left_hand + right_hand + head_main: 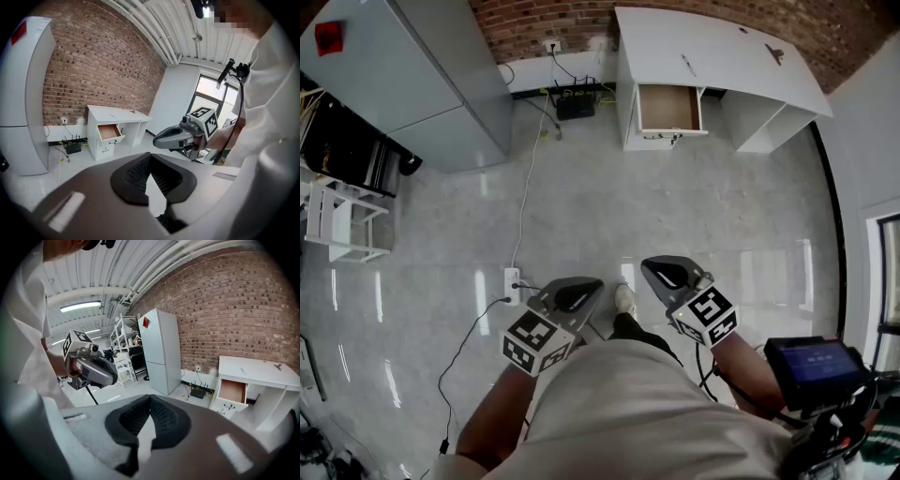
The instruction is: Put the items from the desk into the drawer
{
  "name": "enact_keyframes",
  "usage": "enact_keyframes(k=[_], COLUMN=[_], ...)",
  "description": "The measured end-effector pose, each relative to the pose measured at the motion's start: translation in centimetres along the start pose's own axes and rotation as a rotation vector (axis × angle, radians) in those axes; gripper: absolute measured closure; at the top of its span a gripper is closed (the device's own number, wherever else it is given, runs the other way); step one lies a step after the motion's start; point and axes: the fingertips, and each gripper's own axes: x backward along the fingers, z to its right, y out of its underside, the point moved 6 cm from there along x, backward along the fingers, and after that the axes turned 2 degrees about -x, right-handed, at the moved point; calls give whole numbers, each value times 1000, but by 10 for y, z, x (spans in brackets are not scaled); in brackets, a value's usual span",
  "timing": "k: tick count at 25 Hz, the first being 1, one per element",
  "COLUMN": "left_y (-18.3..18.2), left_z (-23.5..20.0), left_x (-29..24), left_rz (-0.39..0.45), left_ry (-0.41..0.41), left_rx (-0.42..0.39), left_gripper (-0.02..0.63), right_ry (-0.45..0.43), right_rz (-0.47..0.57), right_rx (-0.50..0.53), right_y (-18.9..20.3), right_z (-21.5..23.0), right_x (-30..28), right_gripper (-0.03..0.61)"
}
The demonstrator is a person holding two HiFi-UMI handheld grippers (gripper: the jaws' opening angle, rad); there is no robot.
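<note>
Left gripper (581,291), right gripper (661,272): both clenched, empty, carried at the waist, apparently in transit. The surface (722,52) with its open drawer (668,108) stands well apart.

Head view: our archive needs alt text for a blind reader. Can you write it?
A person stands on a floor holding the left claw and right claw, both shut and empty, well back from a white desk by a brick wall. Its drawer is open, and small items lie on top.
</note>
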Motion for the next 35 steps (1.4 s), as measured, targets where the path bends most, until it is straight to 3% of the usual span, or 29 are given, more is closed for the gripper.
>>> enact_keyframes(k=[4, 9, 17, 22, 29, 35], left_y=[1, 21, 42, 28, -45, -79], left_z=[-15, -36, -66, -83, -103, -122], left_x=[20, 73, 90, 52, -30, -77], left_rz=[-6, -39, -48, -52, -70, -87], left_ry=[61, 135, 189, 187, 152, 153], left_rx=[-10, -74, -45, -14, -86, -95], left_gripper=[606, 606, 606, 606, 589, 571], right_ry=[66, 154, 239, 240, 238, 246], right_rz=[13, 42, 10, -1, 50, 53], right_rx=[-15, -77, -121, -134, -125, -150], right_y=[-14, -12, 3, 0, -30, -32], right_z=[-10, -67, -102, -57, 52, 119], right_x=[-11, -33, -46, -43, -34, -44], right_gripper=[577, 577, 565, 535, 535, 526])
